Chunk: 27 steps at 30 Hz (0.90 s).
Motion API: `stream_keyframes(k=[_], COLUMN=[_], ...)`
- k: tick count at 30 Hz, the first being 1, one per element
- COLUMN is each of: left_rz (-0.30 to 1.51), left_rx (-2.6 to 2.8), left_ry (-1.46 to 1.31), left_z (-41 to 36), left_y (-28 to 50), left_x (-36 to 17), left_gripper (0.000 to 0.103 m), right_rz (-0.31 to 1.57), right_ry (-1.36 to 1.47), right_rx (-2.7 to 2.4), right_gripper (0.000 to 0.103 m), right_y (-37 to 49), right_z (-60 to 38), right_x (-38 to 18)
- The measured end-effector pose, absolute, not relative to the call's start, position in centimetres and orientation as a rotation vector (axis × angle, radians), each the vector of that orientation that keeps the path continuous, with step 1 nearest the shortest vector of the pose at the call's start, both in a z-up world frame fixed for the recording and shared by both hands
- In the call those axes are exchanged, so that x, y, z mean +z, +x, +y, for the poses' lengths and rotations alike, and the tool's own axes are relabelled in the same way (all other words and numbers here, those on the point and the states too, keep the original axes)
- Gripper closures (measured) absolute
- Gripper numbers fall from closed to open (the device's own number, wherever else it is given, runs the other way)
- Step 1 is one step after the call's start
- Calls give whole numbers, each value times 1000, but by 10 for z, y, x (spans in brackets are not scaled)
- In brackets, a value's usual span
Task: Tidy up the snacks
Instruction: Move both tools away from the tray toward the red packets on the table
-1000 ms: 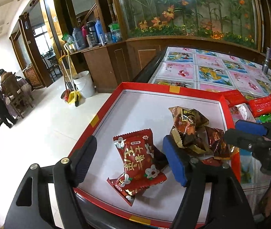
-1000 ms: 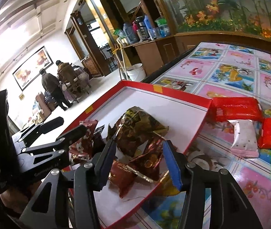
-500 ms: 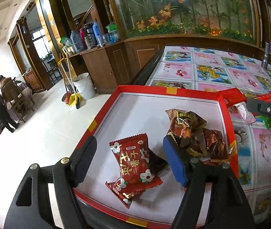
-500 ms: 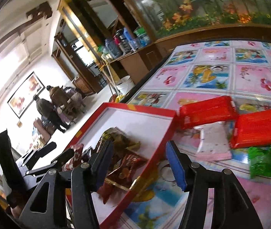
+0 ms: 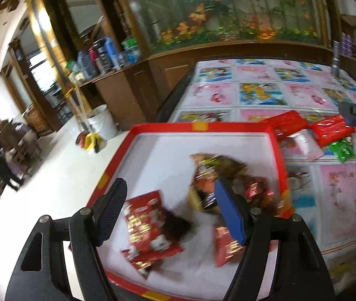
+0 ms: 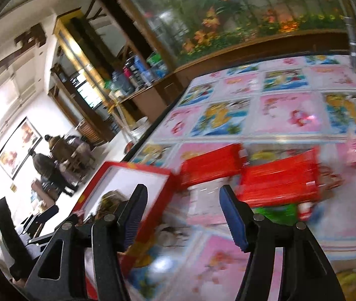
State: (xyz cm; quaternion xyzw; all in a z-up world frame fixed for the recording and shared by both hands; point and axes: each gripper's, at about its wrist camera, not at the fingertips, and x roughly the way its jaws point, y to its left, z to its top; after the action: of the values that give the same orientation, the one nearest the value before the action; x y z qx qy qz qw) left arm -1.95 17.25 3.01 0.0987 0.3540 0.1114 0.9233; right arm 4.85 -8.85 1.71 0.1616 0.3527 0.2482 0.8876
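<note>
The left gripper (image 5: pixel 170 215) hangs over the near end of a red-rimmed tray (image 5: pixel 200 126) with a white floor, its fingers spread wide and holding nothing. Under it lies a red snack packet (image 5: pixel 145 223) with white flowers, on top of a second red one. Another small red packet (image 5: pixel 226 247) lies just beside the blue-padded finger. A heap of brown and gold wrapped snacks (image 5: pixel 225 175) sits against the tray's right rim. The picture is blurred, so the printing on the wrappers cannot be read.

The right gripper (image 6: pixel 181 215) is also spread wide and empty, above the table (image 6: pixel 285 115), which is covered with a pink and blue cartoon cloth. Ahead of it, outside the tray (image 6: pixel 137 168), lie two flat red packets: one (image 6: pixel 210 166) touching the tray's corner, the other (image 6: pixel 278 180) beside it to the right. A pale pink packet (image 6: pixel 200 195) lies between the fingers, partly under the red ones, and a green packet (image 6: pixel 275 210) shows below the right-hand red one.
</note>
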Motion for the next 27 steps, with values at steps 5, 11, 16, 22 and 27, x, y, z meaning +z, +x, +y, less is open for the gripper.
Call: stream_keyframes(k=[5,11,16,22,27], left_rz=[718,776,816,823,842], left_rx=[110,-44,-140,-298,-418], left_ry=[261,313,395,506,567], left_z=[132,76,30,-12,-35], left_y=[0,33,65,97,117], left_x=[42,40,27,12,3], left_gripper=[22,22,22,22,22], right_rz=[709,728,744,792,801], right_ry=[425,552,708,843,834], right_rx=[379,260,175,102,94], right_gripper=[37,36,36,36,36], right_y=[59,69,73,78,79], right_z=[-162,-236,-280,-305,-303], right_x=[19,13,2,-18,-20])
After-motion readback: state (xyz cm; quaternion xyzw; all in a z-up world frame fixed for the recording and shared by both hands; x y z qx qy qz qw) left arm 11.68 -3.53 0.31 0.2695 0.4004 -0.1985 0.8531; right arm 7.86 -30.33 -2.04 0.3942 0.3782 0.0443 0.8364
